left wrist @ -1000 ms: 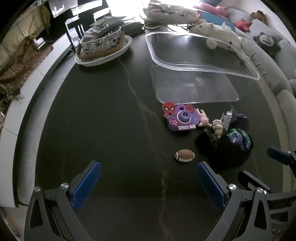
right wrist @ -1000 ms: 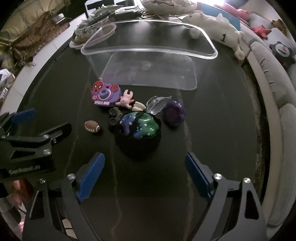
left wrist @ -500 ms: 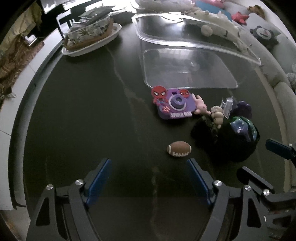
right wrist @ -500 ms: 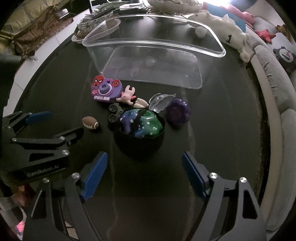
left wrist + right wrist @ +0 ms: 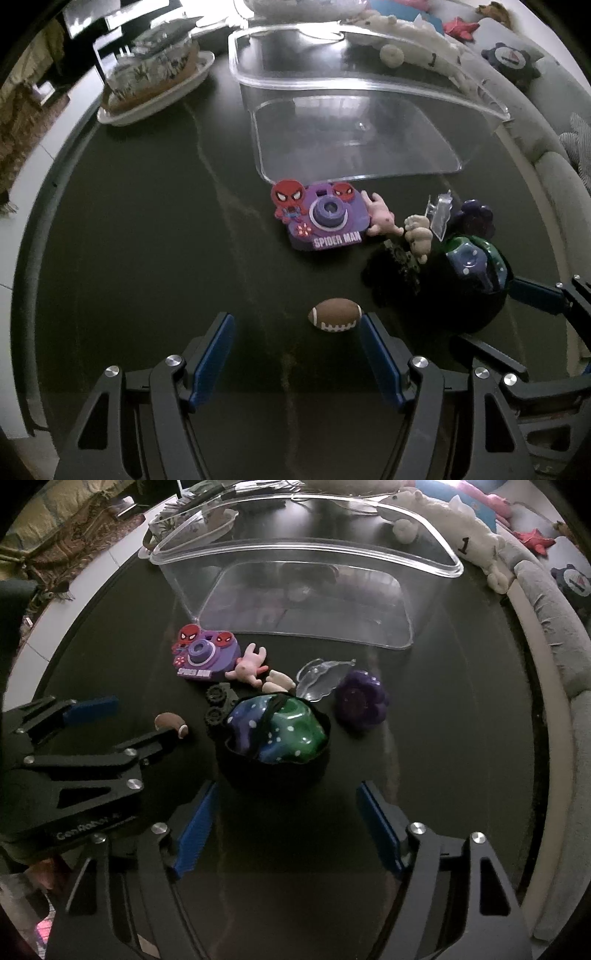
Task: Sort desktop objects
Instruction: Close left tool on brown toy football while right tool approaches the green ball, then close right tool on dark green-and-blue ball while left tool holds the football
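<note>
Nothing sorted yet: my clear plastic bin point(image 5: 421, 559) sits bare, both grippers gape, left gripper point(image 5: 297, 330) nearing the small brown toy football point(image 5: 335, 315).

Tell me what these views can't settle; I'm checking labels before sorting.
- Football: right view, left claw finger covers its near side.
- Black wheeled toy: left view, too dark to identify.
- Bowl: left view, contents mostly hidden by its rim.
- Bin: right view, glare blurs its floor.
</note>
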Motion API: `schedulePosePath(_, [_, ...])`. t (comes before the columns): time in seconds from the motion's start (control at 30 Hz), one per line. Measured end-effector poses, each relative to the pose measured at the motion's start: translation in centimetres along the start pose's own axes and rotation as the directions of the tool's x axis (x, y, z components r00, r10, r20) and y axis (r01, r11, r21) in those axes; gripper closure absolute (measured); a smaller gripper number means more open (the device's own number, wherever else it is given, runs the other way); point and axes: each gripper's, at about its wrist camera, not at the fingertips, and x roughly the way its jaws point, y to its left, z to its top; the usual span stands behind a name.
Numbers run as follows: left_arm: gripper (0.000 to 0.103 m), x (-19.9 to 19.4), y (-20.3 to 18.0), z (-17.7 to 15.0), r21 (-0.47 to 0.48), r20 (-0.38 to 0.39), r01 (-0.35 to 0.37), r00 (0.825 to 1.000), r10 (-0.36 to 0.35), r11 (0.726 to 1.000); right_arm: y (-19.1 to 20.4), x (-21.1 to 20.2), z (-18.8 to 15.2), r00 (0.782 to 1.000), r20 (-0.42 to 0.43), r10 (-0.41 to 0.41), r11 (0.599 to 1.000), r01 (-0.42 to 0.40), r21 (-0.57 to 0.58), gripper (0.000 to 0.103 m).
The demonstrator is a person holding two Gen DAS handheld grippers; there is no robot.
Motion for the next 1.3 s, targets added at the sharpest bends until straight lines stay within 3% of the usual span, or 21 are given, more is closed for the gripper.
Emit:
schedulePosePath(0.17, [0.045, 0.8, -0.2, 0.3, 0.014, -0.02, 0.025, 0.999, -0.025, 1.0, 0.2, 0.3, 0.1, 1.0, 0.002, -0.006, 1.0, 0.006, -0.015, 0.034])
schedulePosePath(0.33, [0.057, 0.7, -0.7, 0.6, 0.042, -0.008, 0.025, 1.0, -0.025, 0.999, -0.1, 0.5, 0.3, 0.999, 0.003, 0.037, 0.999, -0.037, -0.001, 0.038])
schedulePosePath(0.43, [0.065, 0.6, -1.0, 0.4, 0.068, 0.0, 0.024, 1.0, -0.024, 0.997, -0.1, 0.6, 0.3, 0.997, 0.005, 0.073, 0.997, -0.073, 0.0, 0.048])
schedulePosePath(0.5, [0.078, 0.4, -1.0, 0.5, 0.075, -0.001, 0.046, 0.999, -0.046, 0.996, -0.2, 0.6, 0.2, 0.995, 0.007, 0.096, 0.995, -0.096, 0.01, 0.051])
schedulePosePath(0.57, [0.084, 0.4, -0.8, 0.7, 0.07, -0.009, 0.08, 0.997, -0.08, 0.994, -0.4, 0.5, 0.1, 0.994, 0.016, 0.107, 0.994, -0.107, 0.016, 0.052])
schedulePosePath(0.7, [0.084, 0.1, -0.3, 1.0, 0.053, 0.003, 0.102, 0.995, -0.103, 0.993, -0.9, 0.1, -0.2, 0.993, 0.03, 0.118, 0.992, -0.119, 0.031, 0.055])
schedulePosePath(1.0, [0.084, -2.4, 0.3, 0.8, 0.085, 0.086, 0.025, 0.996, -0.032, 0.996, -0.7, -1.6, -0.3, 0.994, 0.056, 0.093, 0.995, -0.094, 0.017, 0.06])
schedulePosePath(1.3, [0.084, -3.9, -2.9, -1.1, 0.081, 0.104, 0.006, 0.994, -0.014, 0.997, 0.1, -1.6, -0.4, 0.994, 0.07, 0.085, 0.996, -0.086, 0.009, 0.062])
